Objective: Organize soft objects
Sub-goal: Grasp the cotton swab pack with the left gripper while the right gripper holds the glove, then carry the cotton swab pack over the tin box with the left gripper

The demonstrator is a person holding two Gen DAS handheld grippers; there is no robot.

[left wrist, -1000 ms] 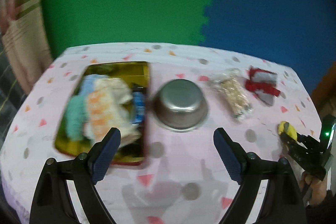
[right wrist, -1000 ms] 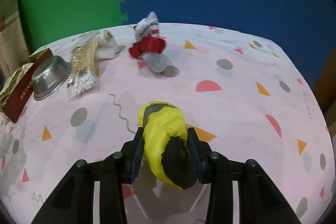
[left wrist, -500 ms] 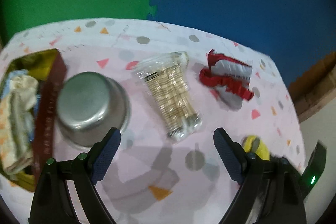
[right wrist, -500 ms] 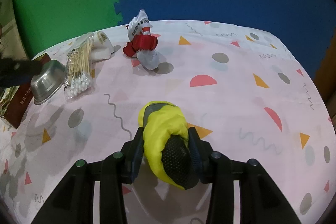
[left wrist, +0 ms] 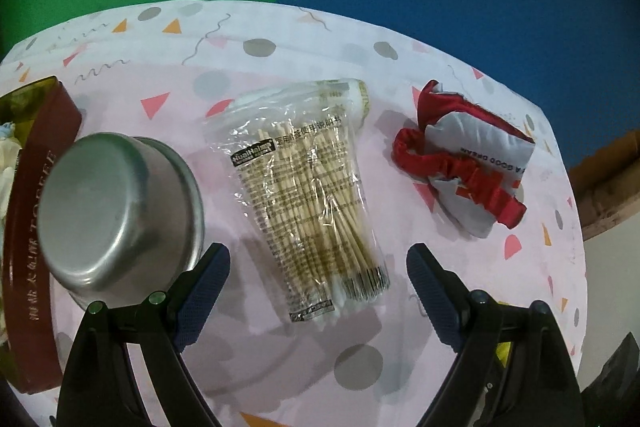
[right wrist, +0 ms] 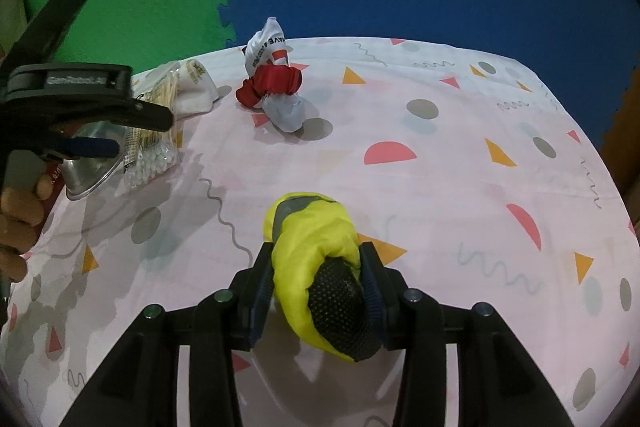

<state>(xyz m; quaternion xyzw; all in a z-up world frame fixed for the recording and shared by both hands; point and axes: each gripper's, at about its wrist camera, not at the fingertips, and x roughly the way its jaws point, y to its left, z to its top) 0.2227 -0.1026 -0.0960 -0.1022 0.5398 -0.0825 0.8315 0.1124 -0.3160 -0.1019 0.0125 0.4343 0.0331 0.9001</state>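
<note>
Yellow bundle sits clamped in the down-tilted right gripper.

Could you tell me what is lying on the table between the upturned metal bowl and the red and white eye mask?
A clear bag of cotton swabs lies between the metal bowl and the eye mask, apart from both; the left wrist view shows this best.

Both views are dim with a heavy colour cast. Fisheye distortion bows the surface edge and darkens the corners. Overhead light casts soft grey shadows on the cloth. Glare marks the plastic bag and the steel bowl. Focus is fairly sharp.
</note>
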